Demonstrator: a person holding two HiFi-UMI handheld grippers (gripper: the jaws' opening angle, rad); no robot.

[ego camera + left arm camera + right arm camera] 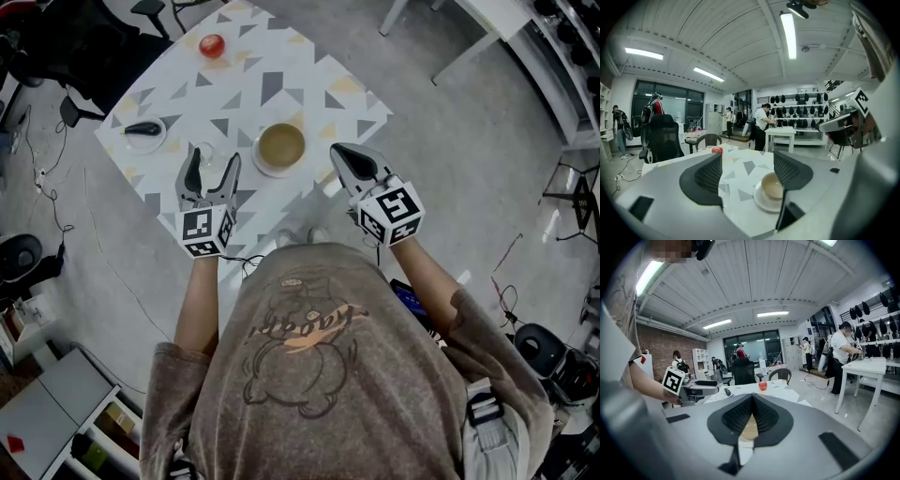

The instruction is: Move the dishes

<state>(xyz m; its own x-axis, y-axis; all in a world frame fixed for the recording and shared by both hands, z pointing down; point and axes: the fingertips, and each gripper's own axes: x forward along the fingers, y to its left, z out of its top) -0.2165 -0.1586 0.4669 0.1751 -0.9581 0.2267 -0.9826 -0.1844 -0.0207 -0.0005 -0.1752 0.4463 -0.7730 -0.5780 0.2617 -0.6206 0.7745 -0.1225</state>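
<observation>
A worktop (309,84) with a pattern of grey and yellow triangles stood on a grey floor (487,169), with the person standing at its near corner. A tan bowl (281,145) sat in a white saucer (262,165) close to that near corner, ahead of both hands and between them. The left claw (214,165) hung over the worktop just left of the saucer with its jaws spread wide. In the left gripper view only the patterned surface showed between them, and the bowl sat off to the right, partly behind the right-hand jaw. The right claw (338,152) was held level just right of the saucer, not touching it. Its jaws were pressed together with nothing pinched; in its own view the two ribbed pads met at a point, with a sliver of the bowl and saucer showing below them. Near the worktop's left corner lay a small dish (150,143) carrying a dark object (142,128), well apart from the bowl. A red fruit (212,45) rested near the far edge.
</observation>
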